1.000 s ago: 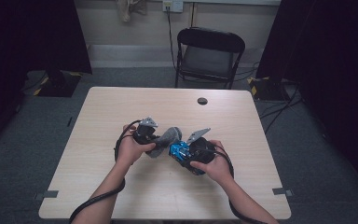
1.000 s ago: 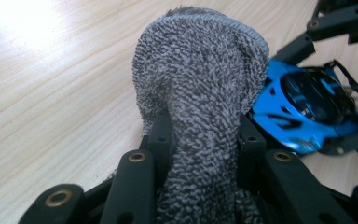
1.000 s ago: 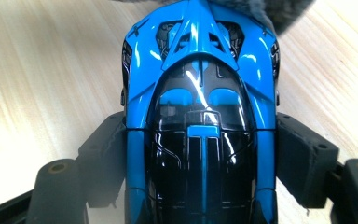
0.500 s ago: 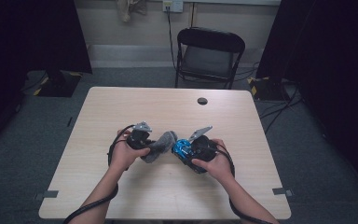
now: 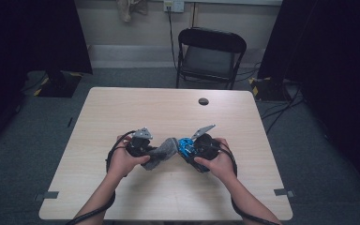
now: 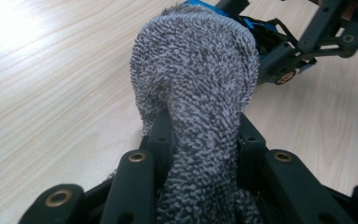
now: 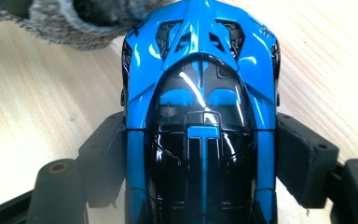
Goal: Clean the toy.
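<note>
A grey fuzzy sock (image 6: 196, 70) is clamped between the black jaws of my left gripper (image 6: 203, 126), which is shut on it. The sock's rounded end reaches out toward the other hand. My right gripper (image 7: 200, 149) is shut on a glossy blue and black toy car (image 7: 200, 107), gripping its sides. The sock's edge (image 7: 74, 23) lies just past the car's pointed end. In the high view the left gripper (image 5: 155, 152) and the right gripper (image 5: 191, 149) face each other low over the table, with the sock (image 5: 165, 150) meeting the car (image 5: 185, 145) between them.
The light wooden table (image 5: 122, 108) has a small black round cap (image 5: 203, 101) near its far edge. A black folding chair (image 5: 211, 51) stands behind the table. Dark curtains hang on both sides.
My left hand has slid a little toward the table's near edge, taking the sock with it. The right hand and the car have stayed put.
</note>
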`<state>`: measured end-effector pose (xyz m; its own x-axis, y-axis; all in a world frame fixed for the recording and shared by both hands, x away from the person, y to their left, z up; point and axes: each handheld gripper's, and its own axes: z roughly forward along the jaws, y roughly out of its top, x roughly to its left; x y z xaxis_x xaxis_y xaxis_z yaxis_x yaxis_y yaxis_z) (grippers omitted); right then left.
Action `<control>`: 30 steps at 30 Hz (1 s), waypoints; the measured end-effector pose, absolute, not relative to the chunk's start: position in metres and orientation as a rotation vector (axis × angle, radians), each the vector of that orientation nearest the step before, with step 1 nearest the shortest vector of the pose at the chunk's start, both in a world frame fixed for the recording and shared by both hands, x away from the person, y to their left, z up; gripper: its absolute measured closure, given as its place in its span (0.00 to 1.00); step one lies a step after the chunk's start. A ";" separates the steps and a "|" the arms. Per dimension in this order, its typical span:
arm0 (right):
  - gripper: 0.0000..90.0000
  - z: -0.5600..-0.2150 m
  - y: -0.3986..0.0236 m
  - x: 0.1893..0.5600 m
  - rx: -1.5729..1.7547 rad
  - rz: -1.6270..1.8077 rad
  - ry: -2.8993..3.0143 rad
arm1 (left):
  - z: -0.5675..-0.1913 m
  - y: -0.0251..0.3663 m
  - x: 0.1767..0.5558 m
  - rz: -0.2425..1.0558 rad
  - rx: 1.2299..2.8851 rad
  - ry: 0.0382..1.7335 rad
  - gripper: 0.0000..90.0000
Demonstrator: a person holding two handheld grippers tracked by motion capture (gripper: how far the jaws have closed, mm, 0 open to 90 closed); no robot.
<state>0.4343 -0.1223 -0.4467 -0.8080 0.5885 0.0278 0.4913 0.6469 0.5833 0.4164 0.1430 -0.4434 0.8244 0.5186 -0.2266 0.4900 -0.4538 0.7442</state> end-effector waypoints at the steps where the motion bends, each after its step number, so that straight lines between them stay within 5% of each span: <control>1: 0.29 -0.447 -0.123 0.434 0.897 0.882 2.695 | -0.443 0.144 0.416 0.042 2.126 0.738 0.74; 13: 0.29 -0.446 -0.119 0.423 0.837 0.914 2.731 | -0.435 0.151 0.437 0.165 2.047 0.841 0.74; 30: 0.29 -0.443 -0.115 0.418 0.798 0.928 2.736 | -0.440 0.129 0.448 0.110 2.114 0.808 0.74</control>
<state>0.4184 -0.1150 -0.4435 -0.8485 0.5282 0.0323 0.4389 0.6684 0.6005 0.4478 0.1287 -0.4401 0.7877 0.5828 -0.1996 0.5083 -0.4316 0.7453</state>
